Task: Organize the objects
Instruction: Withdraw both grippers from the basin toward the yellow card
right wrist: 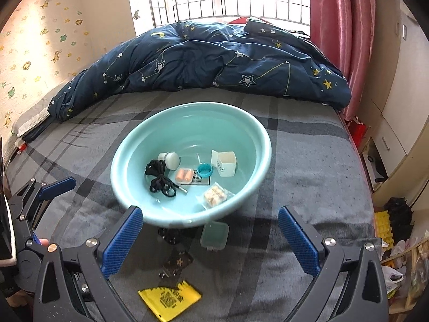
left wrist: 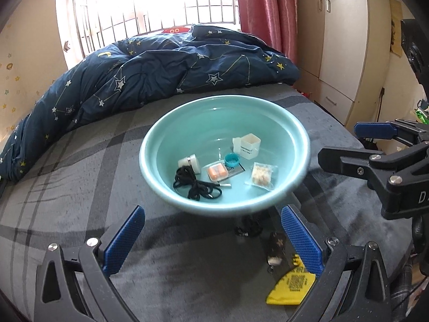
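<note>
A teal basin [left wrist: 300,139] [right wrist: 126,145] sits on the grey bed. Inside lie a black cord [left wrist: 193,182] [right wrist: 159,177], a white jar [left wrist: 191,162] [right wrist: 169,159], an orange earplug case [left wrist: 217,173] [right wrist: 183,175], a teal cap [left wrist: 232,159] [right wrist: 205,169], a white box [left wrist: 248,145] [right wrist: 226,163] and a snack packet [left wrist: 261,175] [right wrist: 215,196]. On the bed in front lie a small green box [right wrist: 214,234], a dark patterned pouch [left wrist: 276,247] [right wrist: 178,263], a black item [left wrist: 248,226] [right wrist: 169,234] and a yellow packet [left wrist: 291,287] [right wrist: 169,297]. Left gripper [left wrist: 211,238] is open and empty. Right gripper [right wrist: 211,237] is open and empty above the green box.
A navy star-print duvet [left wrist: 150,77] [right wrist: 214,59] is heaped at the far side of the bed by the barred window. A pink curtain [right wrist: 340,26] and a wardrobe [left wrist: 340,40] stand at the right. Clutter lies on the floor past the bed's right edge [right wrist: 396,241].
</note>
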Available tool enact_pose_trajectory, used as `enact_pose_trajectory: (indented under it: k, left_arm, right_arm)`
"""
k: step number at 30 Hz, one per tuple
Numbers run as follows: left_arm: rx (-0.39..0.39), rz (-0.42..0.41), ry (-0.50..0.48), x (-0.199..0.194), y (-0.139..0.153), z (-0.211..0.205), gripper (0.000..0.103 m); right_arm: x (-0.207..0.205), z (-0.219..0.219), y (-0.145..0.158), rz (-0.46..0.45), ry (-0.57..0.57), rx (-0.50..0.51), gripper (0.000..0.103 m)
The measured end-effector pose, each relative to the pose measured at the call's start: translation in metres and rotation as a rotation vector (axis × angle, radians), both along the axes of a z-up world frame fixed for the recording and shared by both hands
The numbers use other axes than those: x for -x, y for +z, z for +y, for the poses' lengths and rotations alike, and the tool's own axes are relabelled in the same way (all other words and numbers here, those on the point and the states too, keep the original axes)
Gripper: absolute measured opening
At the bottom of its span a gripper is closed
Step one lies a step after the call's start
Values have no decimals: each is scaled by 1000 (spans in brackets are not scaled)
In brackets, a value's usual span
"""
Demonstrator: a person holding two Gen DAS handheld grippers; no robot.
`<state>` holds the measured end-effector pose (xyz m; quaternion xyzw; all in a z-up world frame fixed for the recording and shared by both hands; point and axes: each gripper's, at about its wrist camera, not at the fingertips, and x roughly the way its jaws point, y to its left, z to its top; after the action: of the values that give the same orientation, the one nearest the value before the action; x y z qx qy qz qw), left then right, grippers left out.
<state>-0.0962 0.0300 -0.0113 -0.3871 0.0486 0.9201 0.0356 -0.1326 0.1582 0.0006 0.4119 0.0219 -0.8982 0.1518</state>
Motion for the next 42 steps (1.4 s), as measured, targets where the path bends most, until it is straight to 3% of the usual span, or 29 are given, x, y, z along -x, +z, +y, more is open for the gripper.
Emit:
enact_pose_trajectory:
  k: [13, 24, 42]
  left_arm:
    - [15, 31, -20, -38, -1, 12, 103]
    - [-6, 16, -14, -60, -18, 17, 103]
    - [-24, -25, -46, -69, -36, 30, 103]
  right_arm:
    - [-36, 10, -7, 11, -9, 19, 103]
    - [-65, 16, -20, 36, -19, 14, 103]
    - [-76, 32, -33, 11, -60, 32, 103]
